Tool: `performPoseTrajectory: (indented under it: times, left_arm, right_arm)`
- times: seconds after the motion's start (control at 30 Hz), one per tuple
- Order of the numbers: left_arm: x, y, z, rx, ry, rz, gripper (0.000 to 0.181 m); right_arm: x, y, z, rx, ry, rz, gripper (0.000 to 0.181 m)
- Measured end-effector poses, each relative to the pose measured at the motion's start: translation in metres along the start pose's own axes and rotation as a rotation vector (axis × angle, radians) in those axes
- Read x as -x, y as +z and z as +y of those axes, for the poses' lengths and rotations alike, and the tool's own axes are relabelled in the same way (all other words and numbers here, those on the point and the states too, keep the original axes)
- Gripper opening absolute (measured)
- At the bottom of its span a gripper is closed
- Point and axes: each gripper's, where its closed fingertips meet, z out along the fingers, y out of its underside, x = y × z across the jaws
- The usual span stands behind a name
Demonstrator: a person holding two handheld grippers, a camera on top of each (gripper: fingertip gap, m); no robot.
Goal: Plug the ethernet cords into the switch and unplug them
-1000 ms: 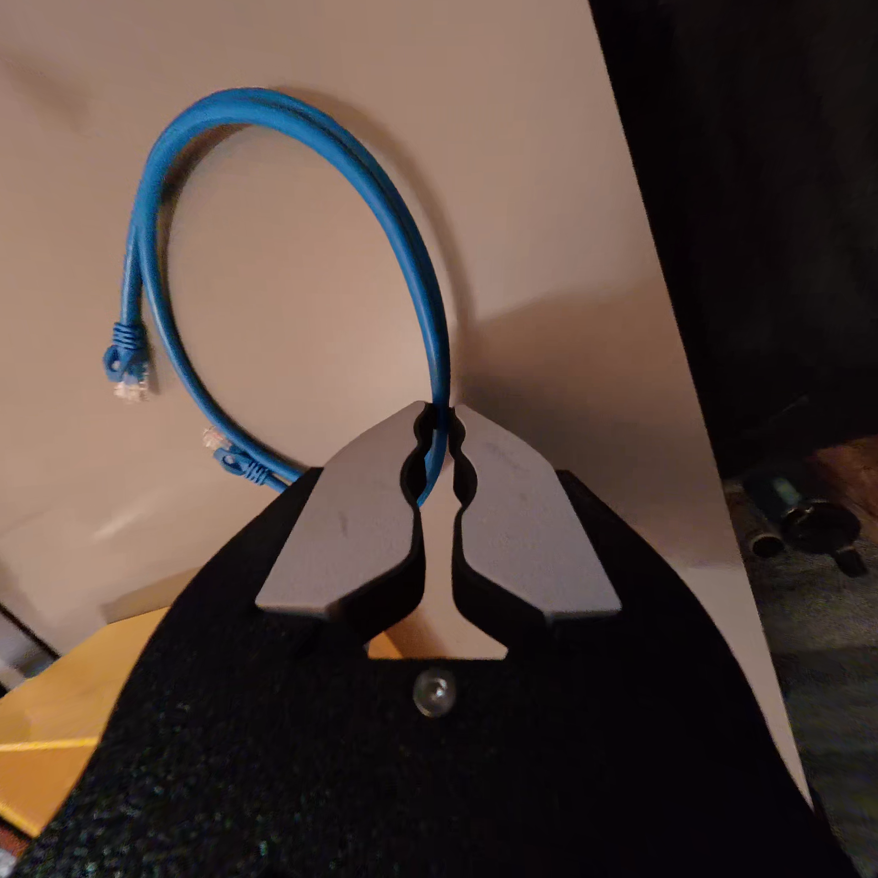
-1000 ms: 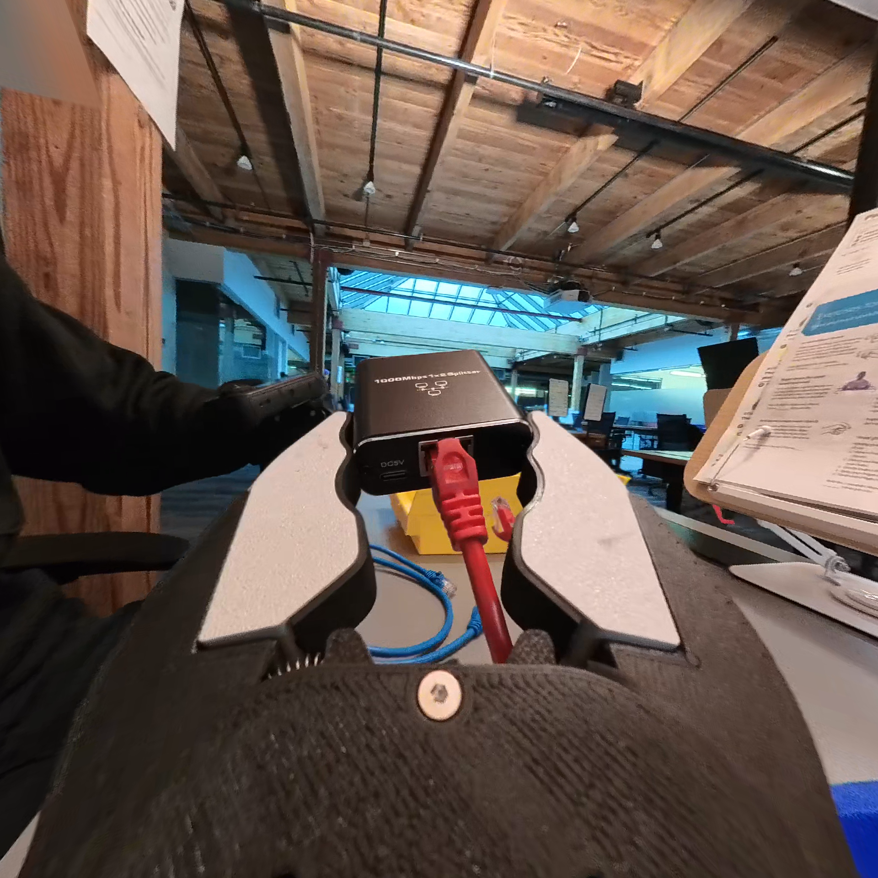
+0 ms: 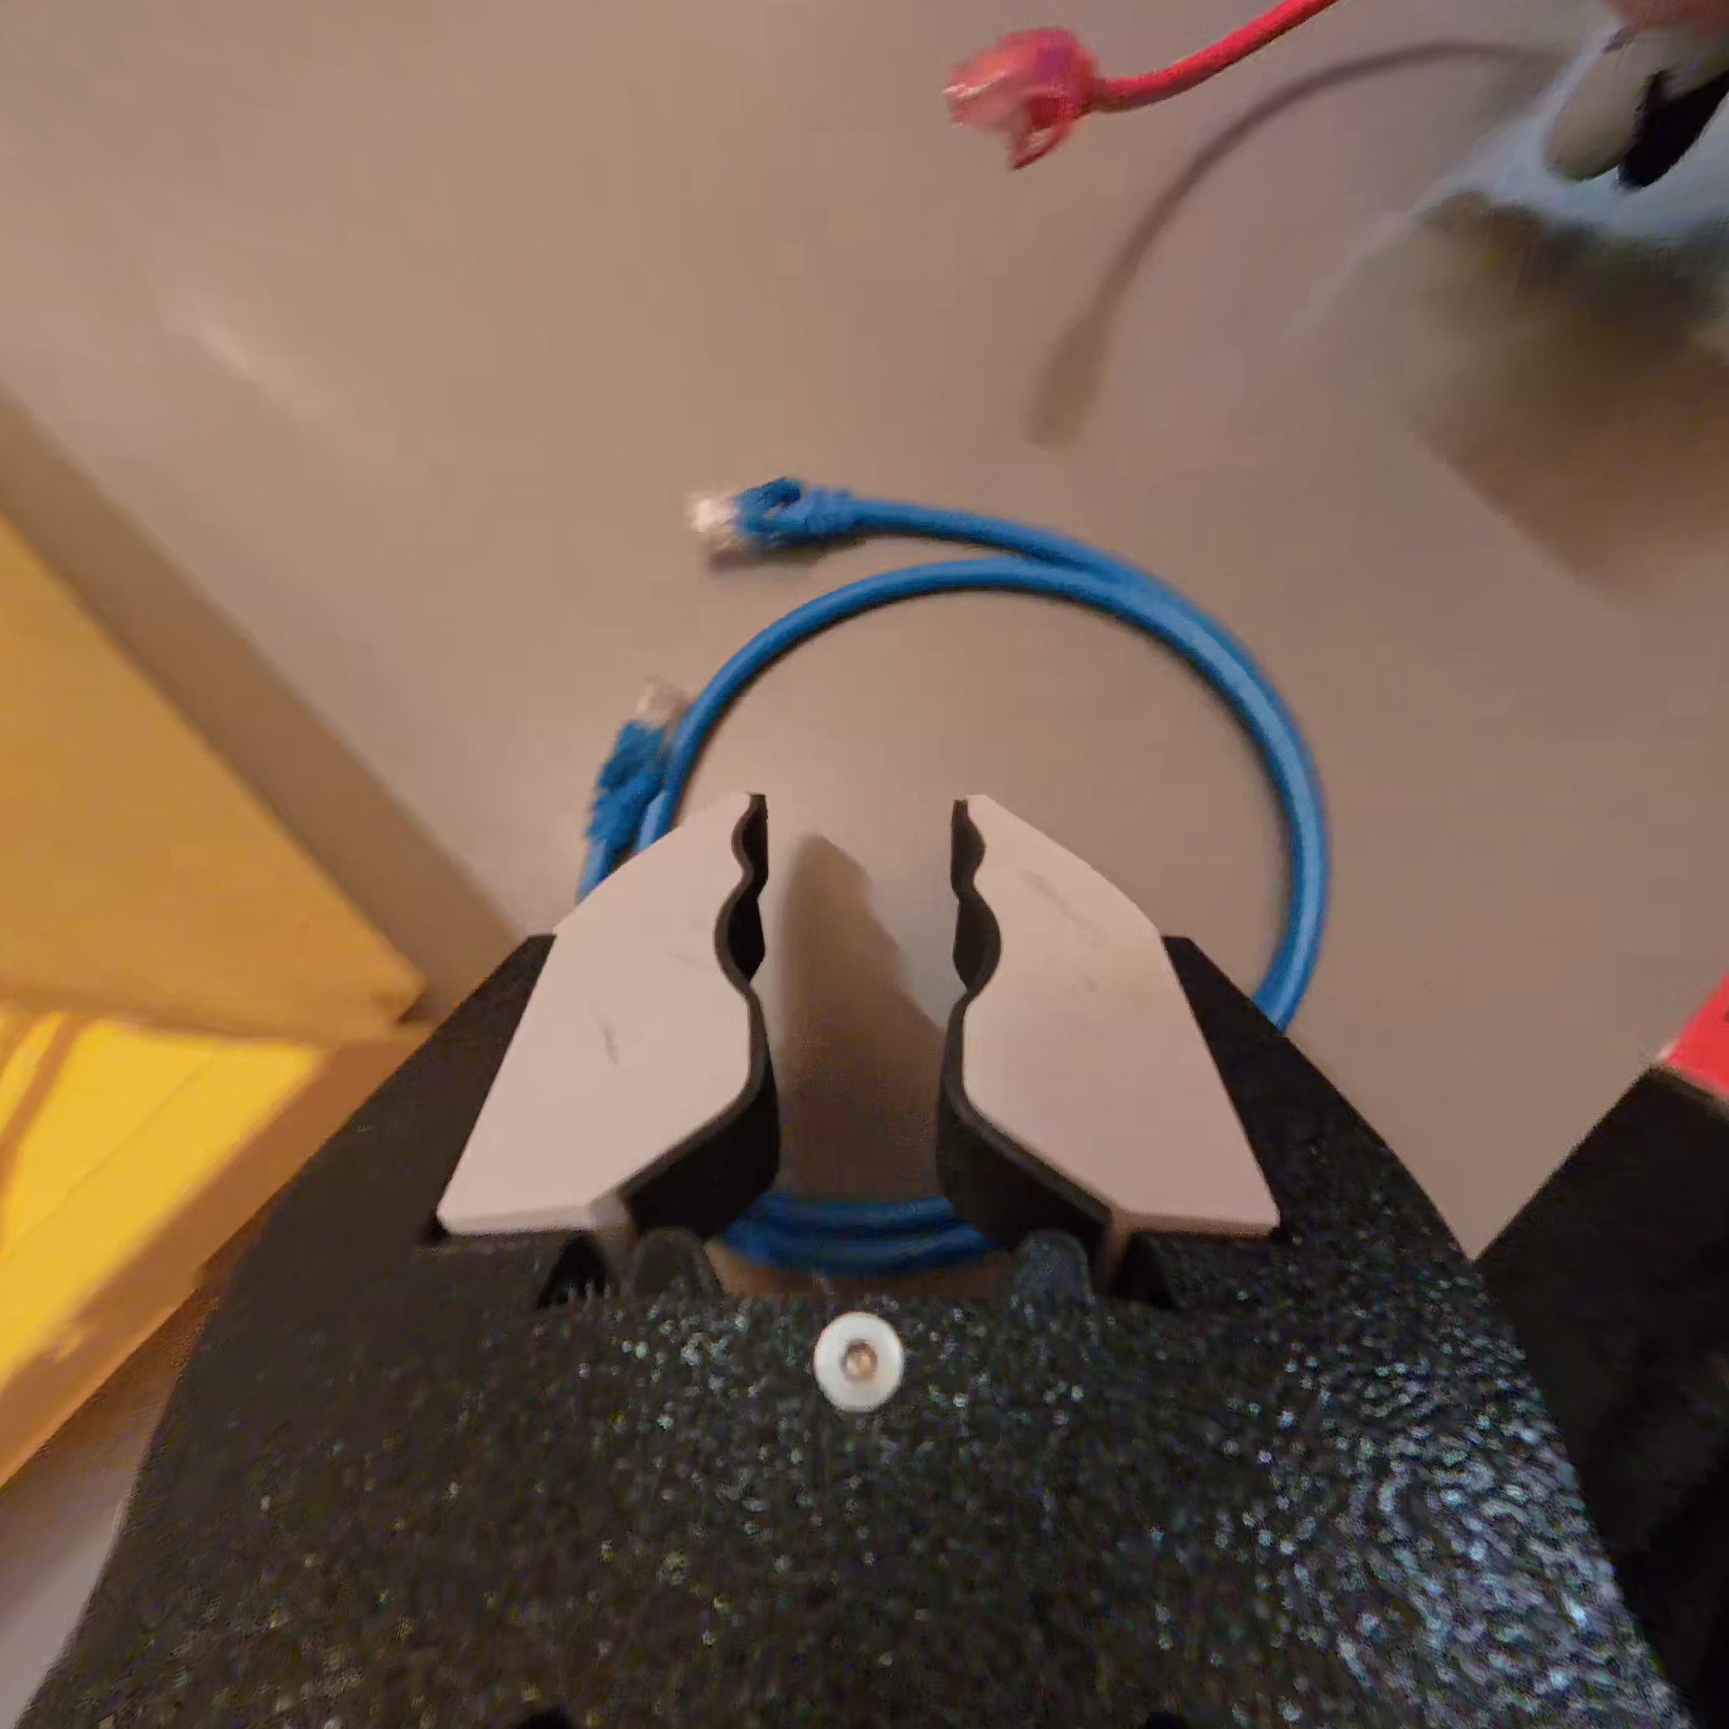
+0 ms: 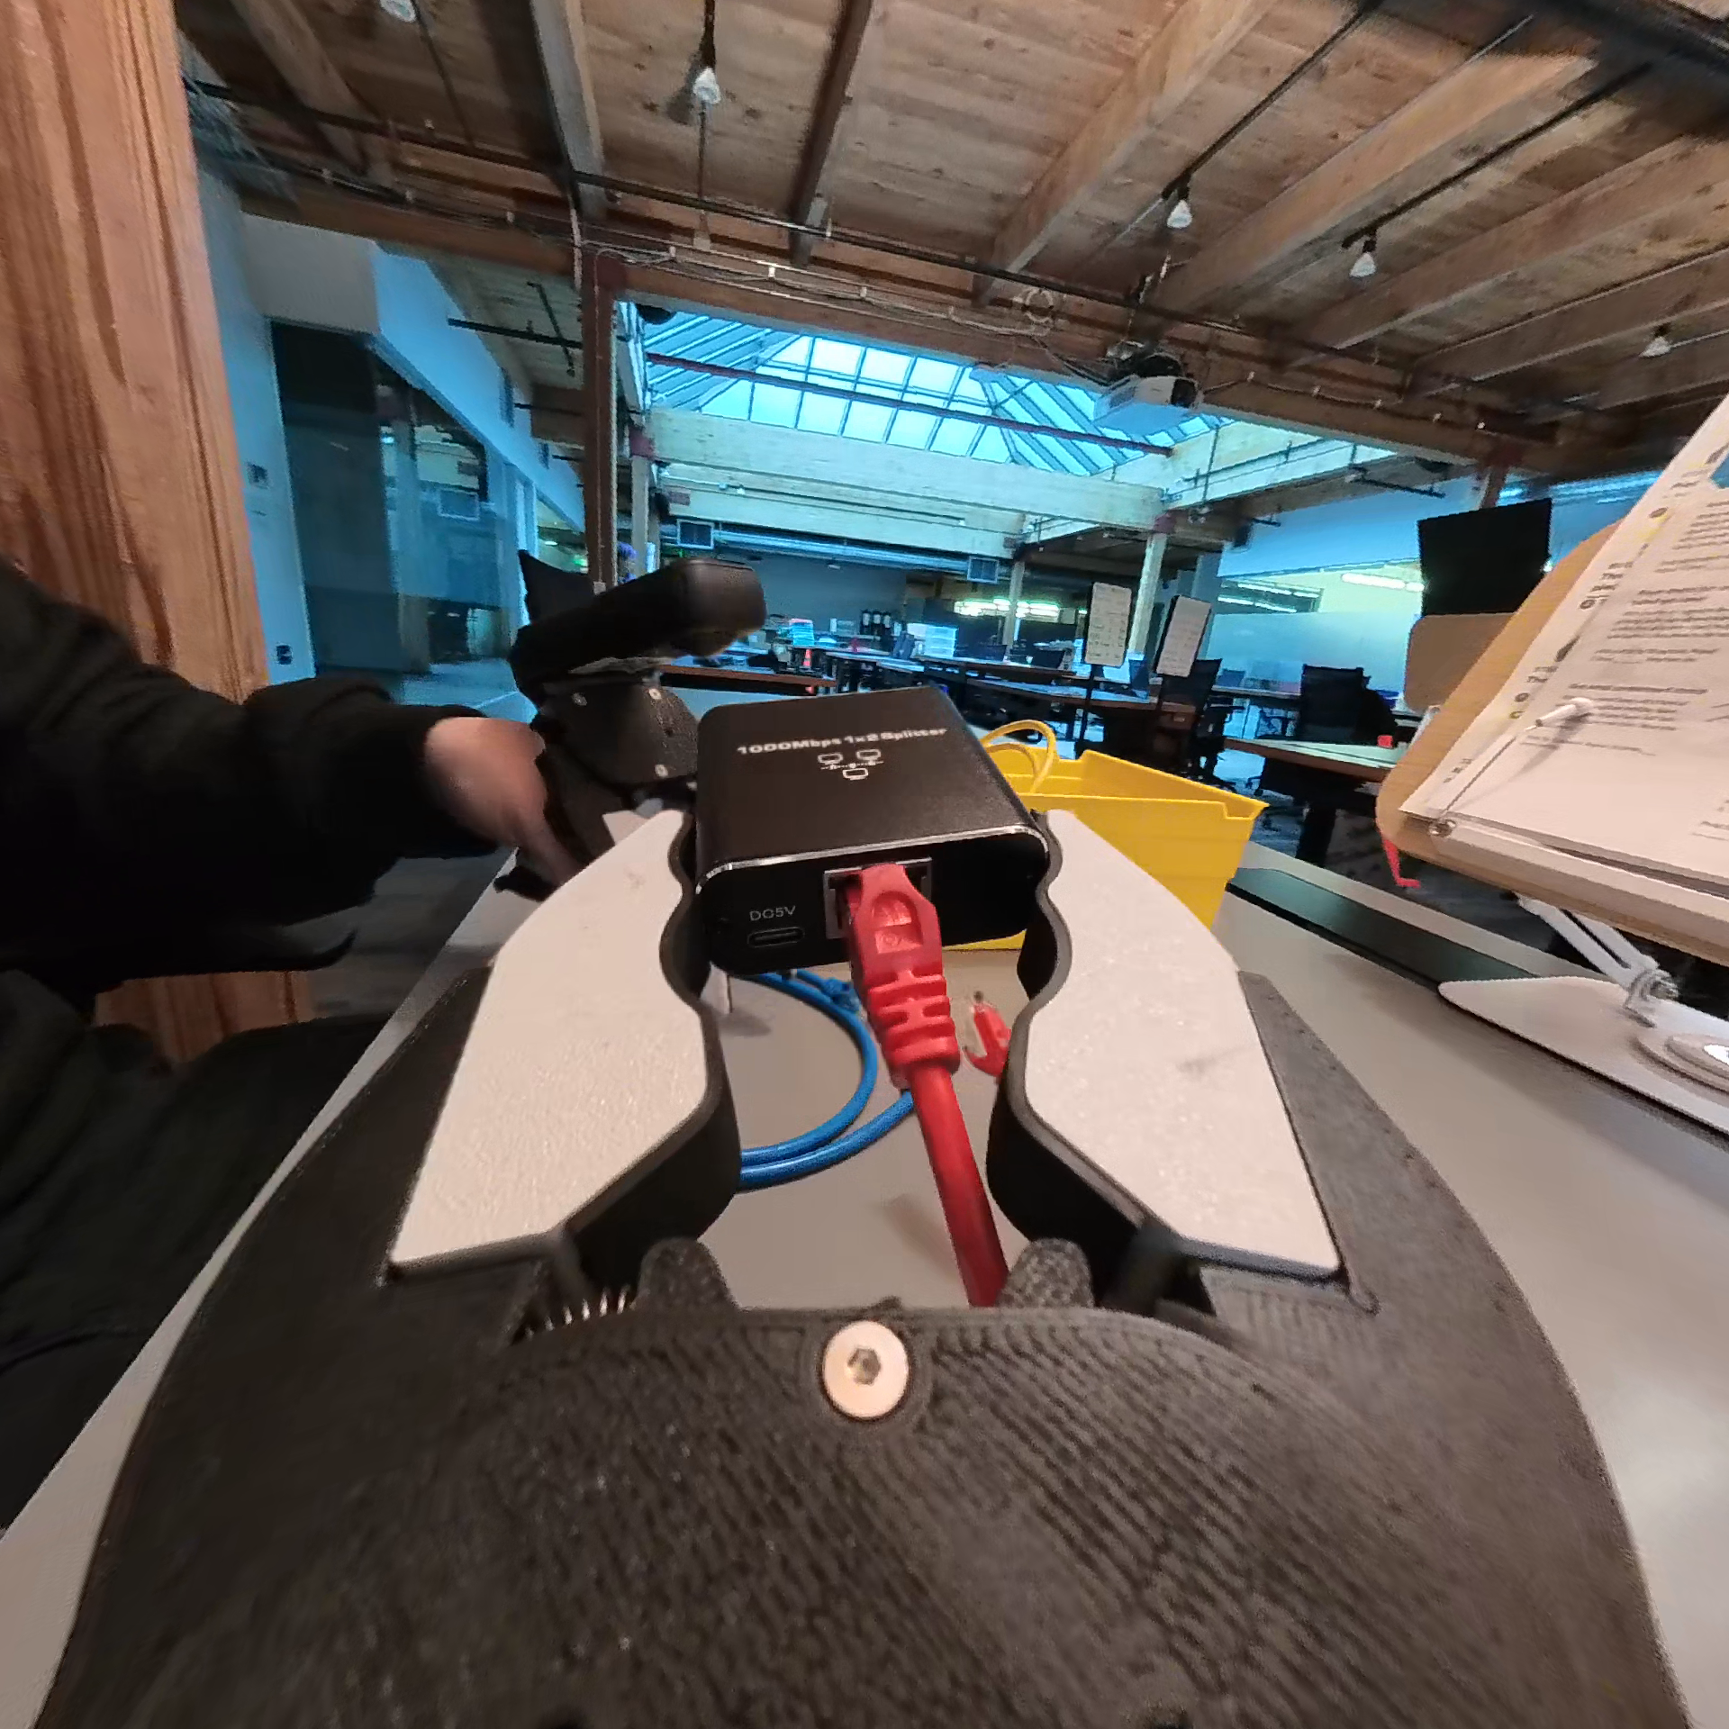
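The right claw [image 4: 865, 898] pinches the black metal switch box [image 4: 847, 805] by its sides above the grey table [image 3: 468, 327], steadying it with the red ethernet cord [image 4: 903, 973] plugged in; the left claw [image 3: 859, 842] hangs spread and empty over the coiled blue ethernet cord [image 3: 1216, 636], likely for picking it up

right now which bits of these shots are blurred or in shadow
Left wrist view: motion blur smears the red plug and blue cable, and the open left gripper throws a dark shadow on the table. Right wrist view: mostly sharp, the switch crisp.
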Motion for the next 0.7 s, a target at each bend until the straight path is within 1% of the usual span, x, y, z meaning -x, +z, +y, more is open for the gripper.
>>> performPoseTrajectory:
  times: [0.03, 0.1, 0.2, 0.23, 0.33, 0.37, 0.5, 0.63, 0.7]
  left_arm:
    - [-0.009, 0.007, -0.006, 0.009, -0.018, 0.029, 0.038]
    - [-0.025, 0.021, -0.013, 0.047, -0.061, 0.08, 0.049]
    - [-0.054, 0.033, -0.025, 0.014, -0.074, 0.152, 0.055]
    - [-0.061, 0.036, -0.022, 0.027, -0.051, 0.149, 0.057]
    - [-0.063, 0.039, -0.015, 0.055, 0.023, 0.047, 0.063]
    - [-0.066, 0.037, -0.014, 0.053, 0.029, 0.051, 0.065]
    - [-0.072, 0.034, -0.011, 0.042, 0.034, 0.085, 0.05]
    - [-0.071, 0.033, -0.009, 0.036, 0.051, 0.108, 0.016]
    - [-0.073, 0.032, -0.009, 0.03, 0.063, 0.137, 0.013]
  right_arm:
    - [0.0, -0.001, 0.0, -0.002, 0.004, -0.003, 0.066]
    - [0.003, -0.002, -0.003, -0.019, 0.013, -0.015, 0.066]
    - [0.006, -0.005, -0.008, -0.05, 0.022, -0.03, 0.066]
    - [0.007, -0.006, -0.008, -0.052, 0.024, -0.033, 0.066]
    - [0.007, -0.009, -0.009, -0.052, 0.02, -0.031, 0.066]
    - [0.007, -0.009, -0.009, -0.051, 0.02, -0.032, 0.066]
    - [0.008, -0.009, -0.009, -0.054, 0.022, -0.037, 0.066]
    - [0.008, -0.009, -0.009, -0.055, 0.027, -0.039, 0.066]
    - [0.009, -0.009, -0.01, -0.06, 0.031, -0.042, 0.066]
